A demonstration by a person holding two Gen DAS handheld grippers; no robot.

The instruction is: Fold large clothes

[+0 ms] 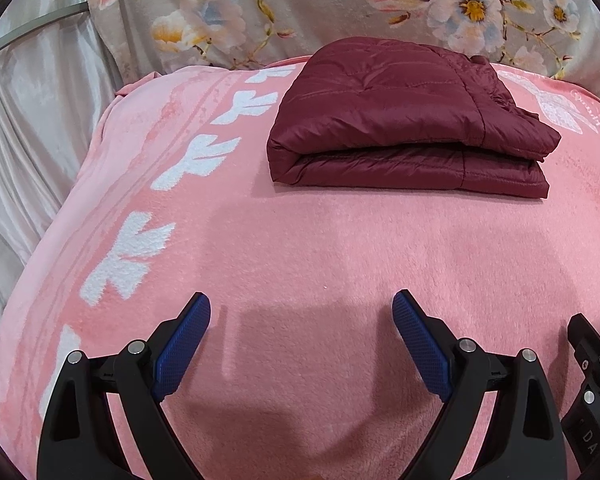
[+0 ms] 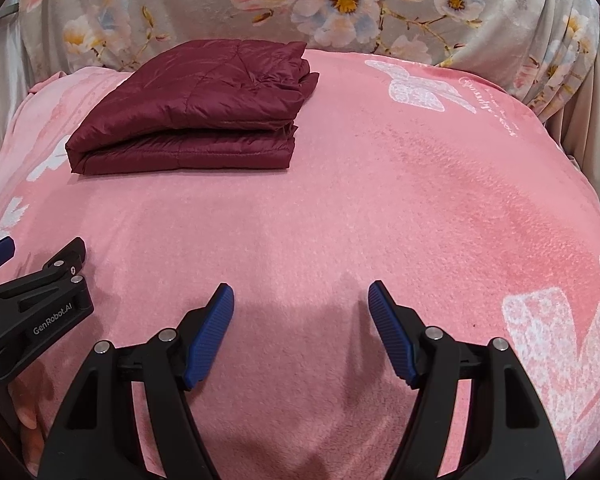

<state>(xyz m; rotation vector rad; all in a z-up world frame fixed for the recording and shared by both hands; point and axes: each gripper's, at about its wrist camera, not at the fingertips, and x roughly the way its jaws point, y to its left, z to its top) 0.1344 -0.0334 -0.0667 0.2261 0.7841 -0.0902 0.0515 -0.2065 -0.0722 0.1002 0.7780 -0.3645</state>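
A bed carries everything here, covered by a pink fleece blanket with white leaf shapes along its left side and a white bow print toward the far right. A folded maroon quilted jacket lies flat on the blanket near its far edge. A grey flowered sheet rises behind the blanket

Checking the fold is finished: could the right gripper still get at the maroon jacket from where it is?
Probably yes. The right gripper is open and empty, and only bare pink blanket lies between it and the folded maroon jacket, which sits ahead toward the left gripper's side.
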